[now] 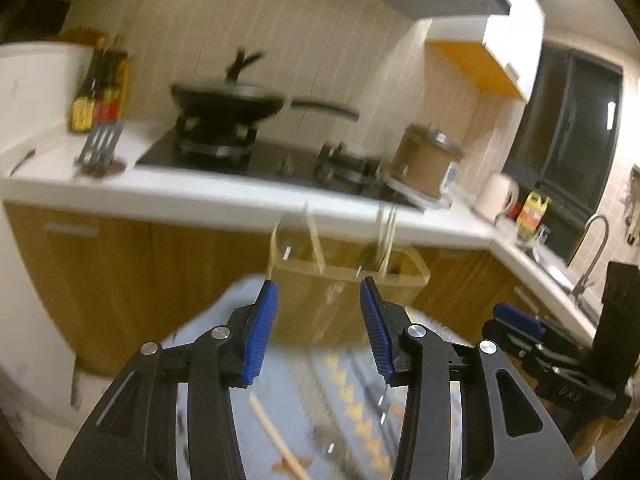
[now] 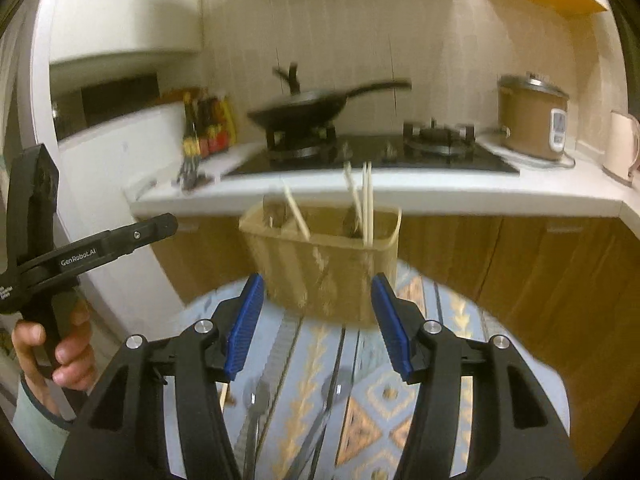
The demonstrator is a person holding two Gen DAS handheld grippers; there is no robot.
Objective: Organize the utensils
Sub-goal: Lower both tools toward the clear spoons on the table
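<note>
Standing open, both claws (image 1: 320, 288) (image 2: 318, 284) face the holder (image 2: 320, 256) at the table edge (image 2: 208, 300).

place: home kitchen | cues: gas hob (image 2: 372, 152), wok (image 2: 300, 110), sink faucet (image 1: 592, 248)

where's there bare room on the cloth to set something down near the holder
Crowded: spoons and a chopstick lie on the patterned cloth under both open grippers. The utensil holder fills the far edge. Free: the cloth patch right of the holder, bordered by the wooden cabinets.
</note>
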